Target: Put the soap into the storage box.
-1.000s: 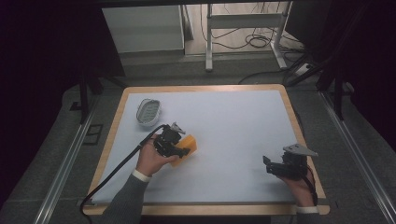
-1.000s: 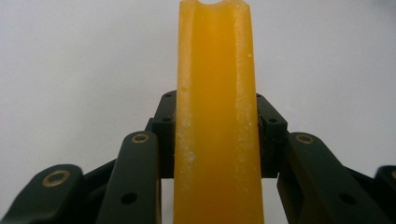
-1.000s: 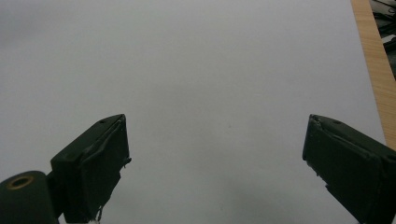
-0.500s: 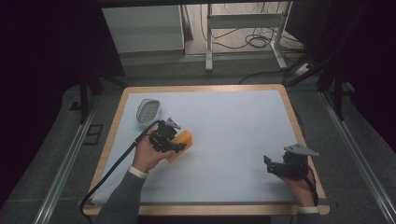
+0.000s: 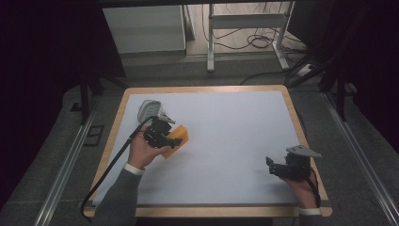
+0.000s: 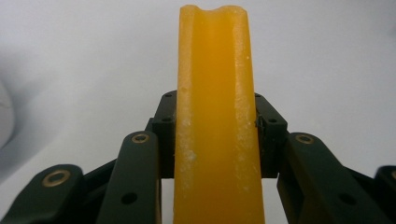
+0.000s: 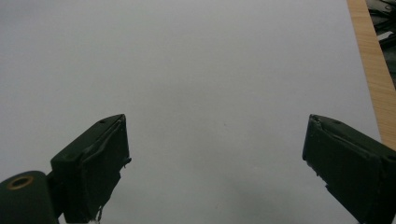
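High view: table (image 5: 226,141) with pale white top inside a light wooden rim, on grey floor. Behind the far edge, a white cabinet (image 5: 143,28), a metal stand (image 5: 244,28) and loose cables (image 5: 256,42); dark to both sides. Left hand-held gripper (image 5: 165,136) in the left hand (image 5: 143,150), over the left part of the table, clenched on an orange block (image 5: 176,138); block sticking out to the right of the black body, tilted. Black cable (image 5: 110,167) trailing from it back past the sleeve toward the near edge. Small grey ribbed object (image 5: 148,109) lying on the table just beyond the left hand-held gripper, near the far left corner; kind not clear. Right hand-held gripper (image 5: 272,165) near the right rim, well apart from the block, grey three-cornered plate on top, held by the right hand (image 5: 301,186).

Left gripper view: not seen from above, the grip itself. Orange block (image 6: 217,116) standing on edge, straight up the middle between both black jaws, jaws pressed against its two flat sides. Shallow groove down the near edge, whitish specks along both borders. Behind it, plain white table top (image 6: 70,56); curved pale edge at far left, unidentified.

Right gripper view: right hand-held gripper (image 7: 215,158) released, jaws wide apart, bare white table top between them. Wooden rim (image 7: 371,70) running down the right side, dark clutter past it at the top corner, too blurred to name.
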### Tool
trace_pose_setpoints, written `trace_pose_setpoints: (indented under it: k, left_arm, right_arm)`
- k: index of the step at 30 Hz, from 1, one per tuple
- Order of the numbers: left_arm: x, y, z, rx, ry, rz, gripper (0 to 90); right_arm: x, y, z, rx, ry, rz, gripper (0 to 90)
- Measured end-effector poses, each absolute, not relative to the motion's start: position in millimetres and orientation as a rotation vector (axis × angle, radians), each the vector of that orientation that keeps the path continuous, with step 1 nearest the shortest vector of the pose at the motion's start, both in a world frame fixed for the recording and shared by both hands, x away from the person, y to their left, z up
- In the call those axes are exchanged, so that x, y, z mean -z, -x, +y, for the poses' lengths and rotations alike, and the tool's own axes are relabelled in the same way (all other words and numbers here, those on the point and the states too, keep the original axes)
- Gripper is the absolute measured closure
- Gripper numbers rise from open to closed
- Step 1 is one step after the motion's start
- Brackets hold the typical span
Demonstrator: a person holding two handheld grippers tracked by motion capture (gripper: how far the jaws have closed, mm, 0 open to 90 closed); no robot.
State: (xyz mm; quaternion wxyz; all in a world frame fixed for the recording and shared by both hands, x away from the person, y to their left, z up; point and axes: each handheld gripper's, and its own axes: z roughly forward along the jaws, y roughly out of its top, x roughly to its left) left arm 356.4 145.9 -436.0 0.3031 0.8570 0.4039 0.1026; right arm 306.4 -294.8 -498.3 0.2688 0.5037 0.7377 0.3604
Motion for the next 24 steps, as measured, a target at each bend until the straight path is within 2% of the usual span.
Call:
trace_pose_setpoints:
  k: [24]
  left_arm:
    - [424.6, -374.7, 171.0, -0.309, -2.232, 1.146, 61.0]
  right_arm:
    - [499.9, -307.5, -297.1, -0.958, -1.377, 1.989, 7.2]
